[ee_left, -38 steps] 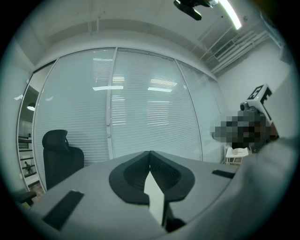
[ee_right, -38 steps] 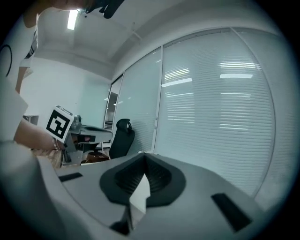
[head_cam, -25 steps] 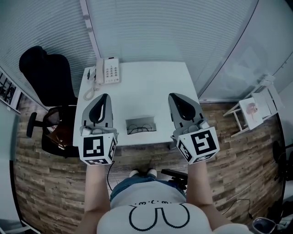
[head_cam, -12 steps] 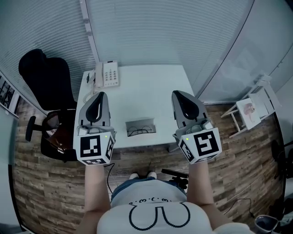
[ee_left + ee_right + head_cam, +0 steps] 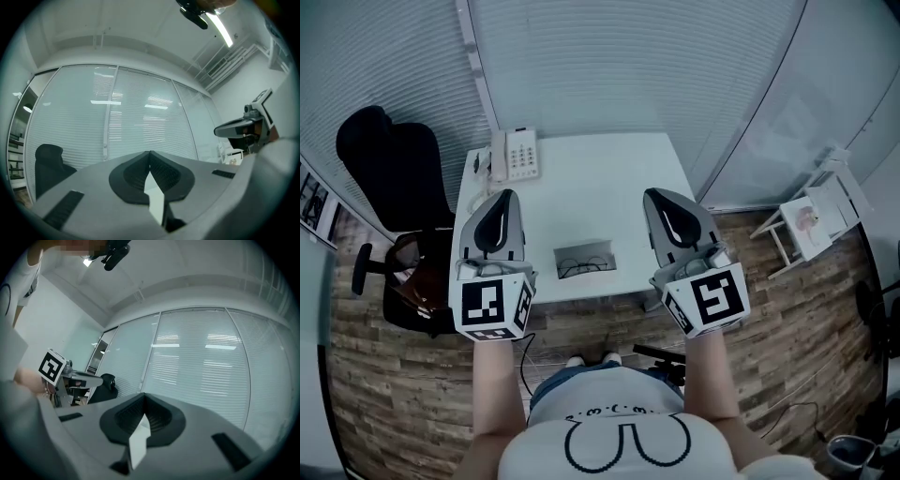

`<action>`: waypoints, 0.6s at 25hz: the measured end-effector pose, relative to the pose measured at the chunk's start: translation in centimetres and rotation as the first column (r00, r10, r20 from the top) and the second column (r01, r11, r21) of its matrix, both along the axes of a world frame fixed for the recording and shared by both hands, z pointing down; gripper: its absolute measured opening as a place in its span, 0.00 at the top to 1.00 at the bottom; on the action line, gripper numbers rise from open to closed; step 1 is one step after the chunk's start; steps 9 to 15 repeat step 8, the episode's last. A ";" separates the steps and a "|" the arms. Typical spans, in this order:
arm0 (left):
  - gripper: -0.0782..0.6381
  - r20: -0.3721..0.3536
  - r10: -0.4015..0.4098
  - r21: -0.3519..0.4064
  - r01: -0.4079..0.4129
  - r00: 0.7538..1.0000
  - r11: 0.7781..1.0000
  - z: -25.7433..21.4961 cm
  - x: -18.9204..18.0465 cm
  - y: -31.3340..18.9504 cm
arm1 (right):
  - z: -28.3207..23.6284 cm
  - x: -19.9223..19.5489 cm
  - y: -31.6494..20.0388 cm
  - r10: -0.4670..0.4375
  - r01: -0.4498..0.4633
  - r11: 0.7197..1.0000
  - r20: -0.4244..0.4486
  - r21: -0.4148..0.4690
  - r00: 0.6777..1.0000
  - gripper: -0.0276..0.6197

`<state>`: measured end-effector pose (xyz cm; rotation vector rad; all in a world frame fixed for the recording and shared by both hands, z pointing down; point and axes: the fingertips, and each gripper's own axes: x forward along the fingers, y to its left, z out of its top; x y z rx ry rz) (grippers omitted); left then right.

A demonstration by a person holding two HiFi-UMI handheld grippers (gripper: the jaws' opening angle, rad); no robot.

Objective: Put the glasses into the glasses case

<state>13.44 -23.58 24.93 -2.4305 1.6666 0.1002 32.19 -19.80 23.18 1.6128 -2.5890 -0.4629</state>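
Observation:
On the white table [image 5: 609, 178], close to its front edge, lies an open grey glasses case [image 5: 585, 249]. A pair of thin-framed glasses [image 5: 586, 269] rests inside it. My left gripper [image 5: 507, 195] hovers to the left of the case, jaws shut and empty. To the right of the case my right gripper [image 5: 653, 194] is also shut with nothing in it. Both point roughly level toward the blinds, and neither touches the case. The left gripper view shows closed jaws [image 5: 150, 153] against the blinds, and the right gripper view shows the same [image 5: 143, 394].
A white desk telephone [image 5: 516, 155] sits at the table's far left corner. A black office chair [image 5: 389, 178] stands left of the table, and a small white stool [image 5: 811, 220] stands on the wooden floor to the right. Window blinds lie behind the table.
The right gripper has drifted slightly up and left. The left gripper has barely moved. Both stay shut, and the case and glasses lie as before.

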 end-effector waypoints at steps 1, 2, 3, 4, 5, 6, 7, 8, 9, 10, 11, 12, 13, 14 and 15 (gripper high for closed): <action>0.87 0.001 0.000 -0.001 0.000 1.000 1.000 0.0 0.0 0.1 | -0.1 0.0 0.1 -0.003 0.003 1.000 0.000 0.005 1.000 0.94; 0.87 0.003 0.000 -0.003 0.000 1.000 1.000 0.1 0.0 0.1 | -0.2 -0.1 0.2 -0.004 0.004 1.000 -0.002 0.011 1.000 0.94; 0.87 0.004 0.000 -0.005 0.000 1.000 1.000 0.2 0.0 0.2 | -0.3 -0.1 0.4 -0.003 0.003 1.000 -0.003 0.017 1.000 0.94; 0.87 0.004 0.001 -0.006 -0.001 1.000 1.000 0.3 0.0 0.3 | -0.4 -0.1 0.5 -0.002 0.002 1.000 -0.002 0.022 1.000 0.94; 0.87 0.005 0.002 -0.007 -0.002 1.000 1.000 0.4 0.0 0.4 | -0.4 -0.1 0.6 0.000 0.000 1.000 -0.001 0.025 1.000 0.94; 0.87 0.005 0.004 -0.007 -0.004 1.000 1.000 0.4 0.0 0.5 | -0.5 -0.1 0.6 0.002 -0.002 1.000 0.000 0.028 1.000 0.94; 0.87 0.007 0.006 -0.006 -0.006 1.000 1.000 0.4 0.1 0.6 | -0.6 -0.1 0.7 0.004 -0.004 1.000 0.000 0.030 1.000 0.94; 0.87 0.009 0.008 -0.006 -0.008 1.000 1.000 0.4 0.1 0.7 | -0.7 -0.1 0.8 0.006 -0.006 0.999 0.000 0.032 1.000 0.94; 0.87 0.009 0.008 -0.006 -0.008 1.000 1.000 0.4 0.1 0.7 | -0.7 -0.1 0.8 0.006 -0.006 0.999 0.000 0.032 1.000 0.94; 0.87 0.009 0.008 -0.006 -0.008 1.000 1.000 0.4 0.1 0.7 | -0.7 -0.1 0.8 0.006 -0.006 0.999 0.000 0.032 1.000 0.94; 0.87 0.009 0.008 -0.006 -0.008 1.000 1.000 0.4 0.1 0.7 | -0.7 -0.1 0.8 0.006 -0.006 0.999 0.000 0.032 1.000 0.94; 0.87 0.009 0.008 -0.006 -0.008 1.000 1.000 0.4 0.1 0.7 | -0.7 -0.1 0.8 0.006 -0.006 0.999 0.000 0.032 1.000 0.94; 0.87 0.009 0.008 -0.006 -0.008 1.000 1.000 0.4 0.1 0.7 | -0.7 -0.1 0.8 0.006 -0.006 0.999 0.000 0.032 1.000 0.94; 0.87 0.009 0.008 -0.006 -0.008 1.000 1.000 0.4 0.1 0.7 | -0.7 -0.1 0.8 0.006 -0.006 0.999 0.000 0.032 1.000 0.94; 0.87 0.009 0.008 -0.006 -0.008 1.000 1.000 0.4 0.1 0.7 | -0.7 -0.1 0.8 0.006 -0.006 0.999 0.000 0.032 1.000 0.94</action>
